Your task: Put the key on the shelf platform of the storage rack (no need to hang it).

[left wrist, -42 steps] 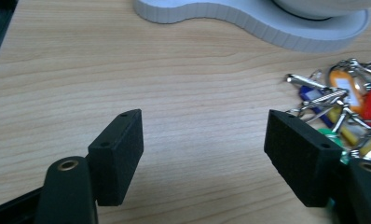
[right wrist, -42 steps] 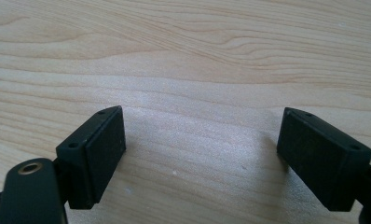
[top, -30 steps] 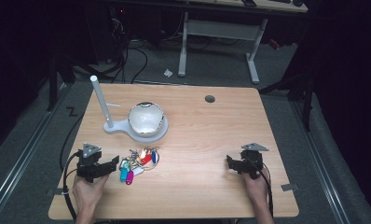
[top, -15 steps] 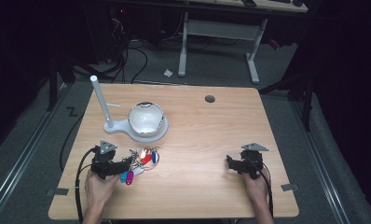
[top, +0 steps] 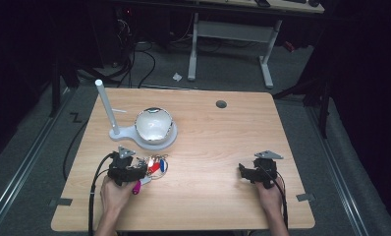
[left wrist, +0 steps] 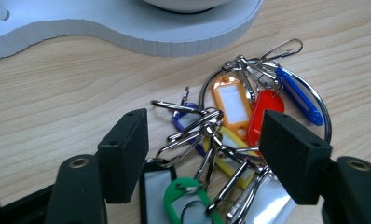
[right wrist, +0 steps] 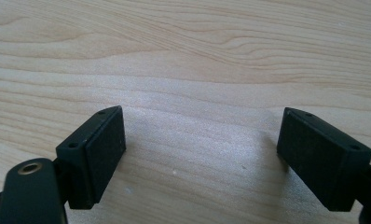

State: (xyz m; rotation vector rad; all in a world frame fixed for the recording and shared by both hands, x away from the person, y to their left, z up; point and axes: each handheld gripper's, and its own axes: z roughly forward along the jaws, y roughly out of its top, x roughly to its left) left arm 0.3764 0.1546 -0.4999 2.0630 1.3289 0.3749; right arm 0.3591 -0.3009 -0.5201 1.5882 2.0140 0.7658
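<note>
A bunch of metal rings and clips with coloured plastic key tags [top: 155, 164] lies on the wooden table in front of a white stand. In the left gripper view the orange tag [left wrist: 231, 103], red tag [left wrist: 263, 116], blue tag [left wrist: 298, 95] and green tag [left wrist: 186, 196] show among the clips. My left gripper [left wrist: 207, 158] [top: 140, 170] straddles the near part of the bunch. Its jaws have just been closing, the keys lie between them, and the pads stand apart from the metal. My right gripper [top: 243, 170] [right wrist: 202, 154] rests open over bare wood at the right.
The white stand has a flat base [left wrist: 127, 28], a shiny dome [top: 154, 125] and an upright post [top: 106, 105], just beyond the keys. A round cable hole [top: 221, 104] sits near the table's far edge. Cables and another desk's legs lie behind the table.
My left gripper has slid right, from beside the key bunch to over its near part, and its jaws have narrowed a little. The right gripper has stayed put.
</note>
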